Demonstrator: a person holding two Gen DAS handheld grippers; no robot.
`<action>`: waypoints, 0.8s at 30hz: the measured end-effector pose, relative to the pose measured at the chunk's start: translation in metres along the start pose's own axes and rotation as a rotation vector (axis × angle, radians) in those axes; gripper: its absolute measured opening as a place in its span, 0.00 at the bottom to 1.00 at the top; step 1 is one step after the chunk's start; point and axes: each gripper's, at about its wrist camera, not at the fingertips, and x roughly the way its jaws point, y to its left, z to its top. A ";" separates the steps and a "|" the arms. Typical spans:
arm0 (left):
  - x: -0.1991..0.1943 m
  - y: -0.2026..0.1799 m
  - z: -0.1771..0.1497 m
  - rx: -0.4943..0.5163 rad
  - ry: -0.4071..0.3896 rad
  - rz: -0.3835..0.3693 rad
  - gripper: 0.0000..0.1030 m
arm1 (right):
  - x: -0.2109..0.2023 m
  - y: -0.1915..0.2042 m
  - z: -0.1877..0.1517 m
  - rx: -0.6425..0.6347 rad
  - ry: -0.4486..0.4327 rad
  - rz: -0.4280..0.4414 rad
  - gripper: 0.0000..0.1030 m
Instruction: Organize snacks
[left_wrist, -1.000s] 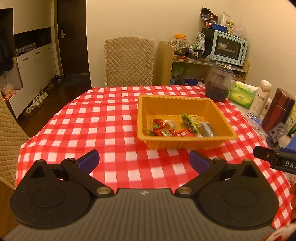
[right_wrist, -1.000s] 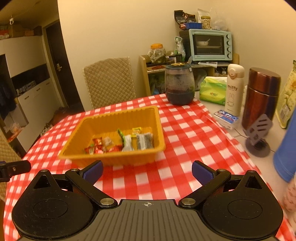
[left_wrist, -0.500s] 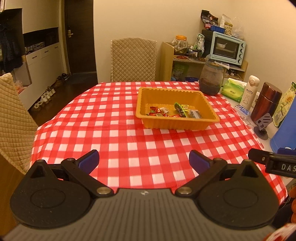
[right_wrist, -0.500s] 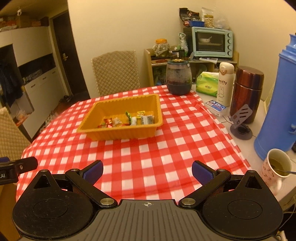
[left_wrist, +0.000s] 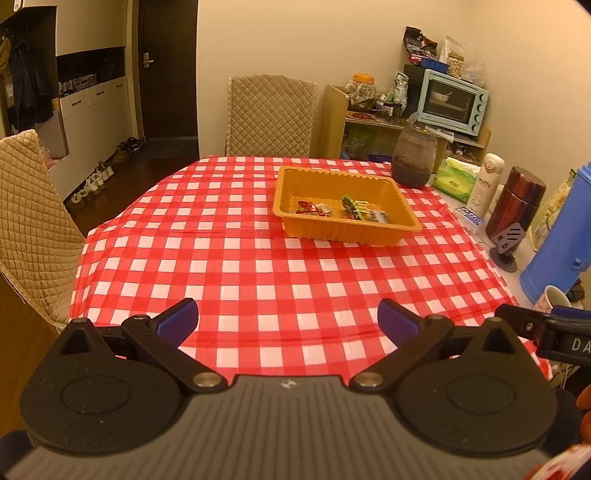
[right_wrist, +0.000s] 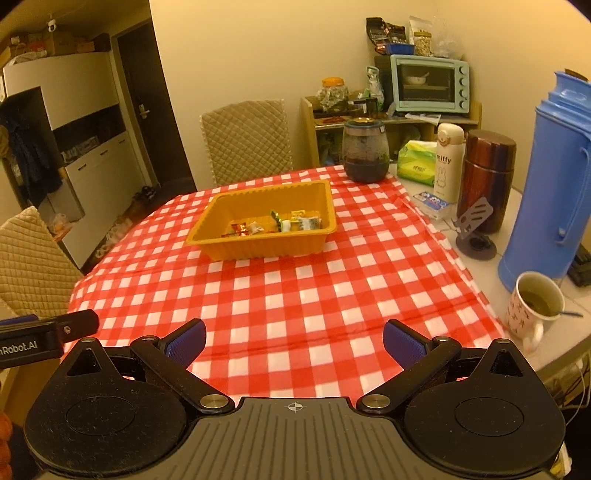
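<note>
An orange tray stands on the red checked tablecloth, toward the far side. Several wrapped snacks lie along its near inner wall. The tray also shows in the right wrist view with the snacks inside. My left gripper is open and empty, held back over the table's near edge. My right gripper is open and empty, also over the near edge, to the right of the left one.
Along the table's right side stand a dark jar, a tissue pack, a white Miffy bottle, a brown flask, a blue thermos and a mug with drink. Quilted chairs stand behind and at left.
Both grippers have drawn back from the tray toward the near table edge and risen. The tray now looks smaller and farther. Both stay open and empty.
</note>
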 end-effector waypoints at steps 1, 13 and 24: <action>-0.004 -0.002 -0.002 0.007 -0.006 0.003 1.00 | -0.003 0.000 -0.002 0.001 0.002 0.002 0.98; -0.031 -0.013 -0.027 0.023 0.028 -0.027 1.00 | -0.035 0.002 -0.022 -0.055 0.001 -0.038 0.98; -0.046 -0.021 -0.039 0.036 0.034 -0.043 1.00 | -0.052 0.002 -0.032 -0.066 0.004 -0.047 0.98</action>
